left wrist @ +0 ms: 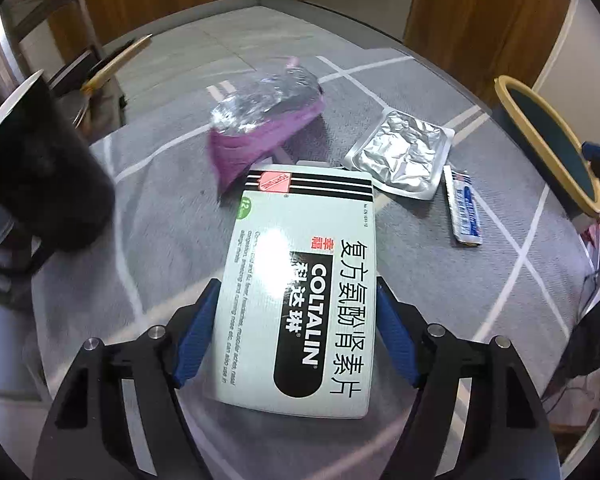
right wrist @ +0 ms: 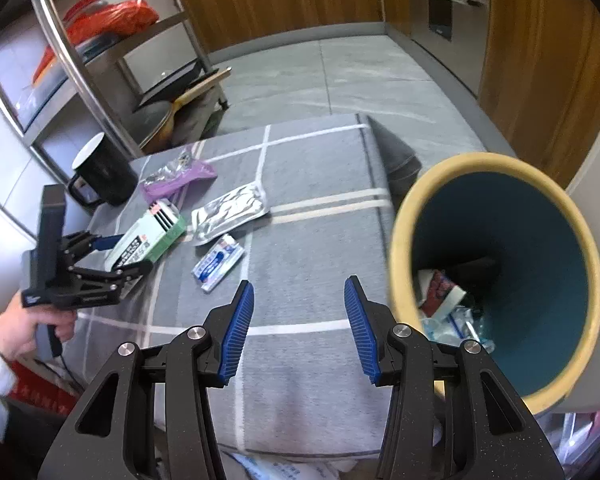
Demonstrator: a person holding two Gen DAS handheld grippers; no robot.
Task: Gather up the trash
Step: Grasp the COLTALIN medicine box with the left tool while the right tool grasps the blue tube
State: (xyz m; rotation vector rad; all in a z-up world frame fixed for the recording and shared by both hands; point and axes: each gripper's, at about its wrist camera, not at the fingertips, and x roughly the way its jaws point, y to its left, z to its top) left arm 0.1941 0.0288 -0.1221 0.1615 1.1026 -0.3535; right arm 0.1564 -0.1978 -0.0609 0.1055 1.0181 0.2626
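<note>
My left gripper (left wrist: 296, 312) is shut on a white and green Coltalin medicine box (left wrist: 300, 288); it also shows in the right wrist view (right wrist: 148, 236), held just above the grey checked tablecloth (right wrist: 308, 208). On the cloth lie a purple foil bag (left wrist: 264, 124), a silver foil pouch (left wrist: 400, 156) and a small blue and white wrapper (left wrist: 466, 208). My right gripper (right wrist: 298, 324) is open and empty above the cloth's near part. A blue bin with a yellow rim (right wrist: 496, 276) stands to its right, with trash inside.
A black mug (right wrist: 104, 172) stands at the table's far left corner. A steel shelf rack (right wrist: 112, 60) with pans and bags is behind it. Wooden cabinets (right wrist: 540, 60) line the far side.
</note>
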